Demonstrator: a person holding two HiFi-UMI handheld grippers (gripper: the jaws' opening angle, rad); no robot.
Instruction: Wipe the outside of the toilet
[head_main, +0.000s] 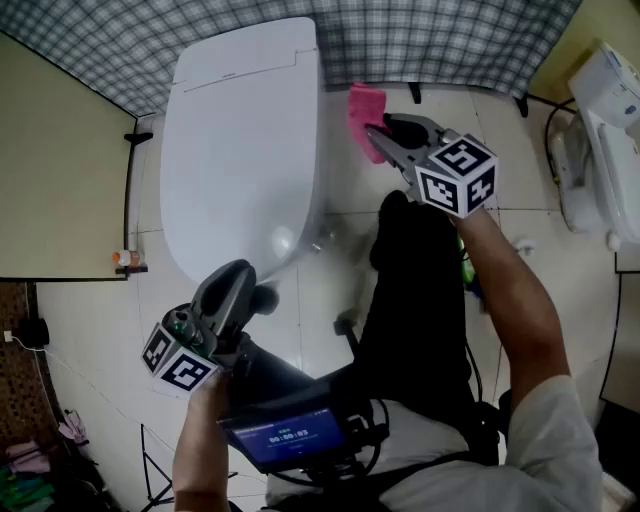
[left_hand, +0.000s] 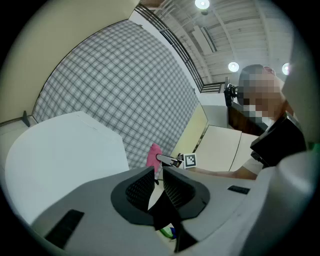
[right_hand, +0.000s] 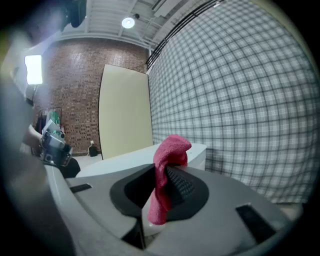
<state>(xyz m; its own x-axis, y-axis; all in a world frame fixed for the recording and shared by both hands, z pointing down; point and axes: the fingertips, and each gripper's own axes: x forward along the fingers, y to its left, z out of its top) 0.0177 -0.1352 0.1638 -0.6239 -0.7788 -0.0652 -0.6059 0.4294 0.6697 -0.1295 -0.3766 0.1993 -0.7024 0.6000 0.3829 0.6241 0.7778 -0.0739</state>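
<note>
Right gripper (head_main: 375, 135) clamps a crumpled pink cloth (head_main: 362, 110) near the white closed-lid toilet's (head_main: 240, 130) far right side, wiping apparently unstarted; left gripper (head_main: 245, 287) barely parted, empty.

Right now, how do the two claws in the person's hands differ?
The right grey plastic claw is clamped on a crumpled pink cloth. The left grey plastic claw holds nothing, its black pads a narrow gap apart. The right claw is up beside the far end of the glossy white toilet, while the left claw sits by its near, rounded front. Each carries a cube with black-and-white square markers.
</note>
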